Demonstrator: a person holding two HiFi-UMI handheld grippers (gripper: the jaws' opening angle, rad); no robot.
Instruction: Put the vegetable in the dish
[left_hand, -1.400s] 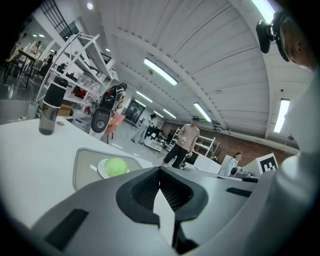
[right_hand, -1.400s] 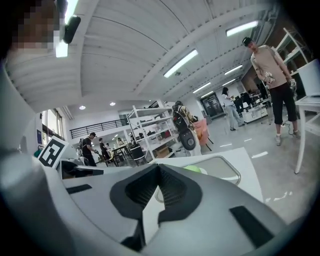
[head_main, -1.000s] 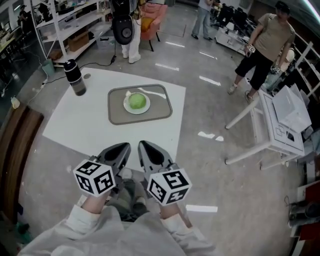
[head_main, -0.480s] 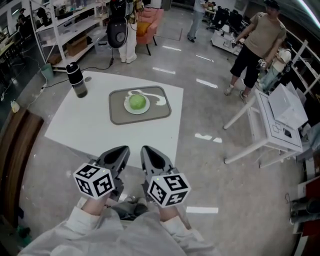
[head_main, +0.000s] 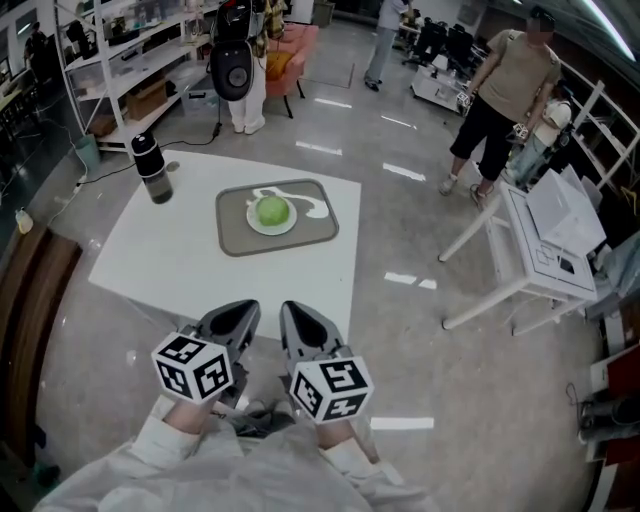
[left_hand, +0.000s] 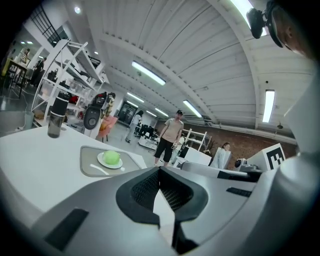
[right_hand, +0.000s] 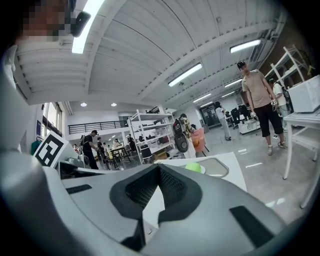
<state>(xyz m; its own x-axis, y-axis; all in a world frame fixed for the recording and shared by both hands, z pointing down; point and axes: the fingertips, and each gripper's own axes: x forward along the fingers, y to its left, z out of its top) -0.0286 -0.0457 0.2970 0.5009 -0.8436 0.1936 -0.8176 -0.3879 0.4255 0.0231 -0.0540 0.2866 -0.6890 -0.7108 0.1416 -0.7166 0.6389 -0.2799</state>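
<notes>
Green vegetable, perhaps cabbage, well beyond tools

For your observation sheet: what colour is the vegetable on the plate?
The vegetable is light green, clearest in the head view.

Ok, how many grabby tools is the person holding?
2: the left hand-held gripper at the head view's lower left, the right hand-held gripper just beside it. None looks hidden.

Table top: white, matt, smooth. Tray: grey, matt, plastic-looking. Dish: white, slight gloss. Vegetable: green, smooth-skinned. Flask: dark, satin finish. Floor: grey, polished, reflective. Left gripper and right gripper: grey matt plastic shells; pads black, finely ribbed. Sleeves: pale cloth.
</notes>
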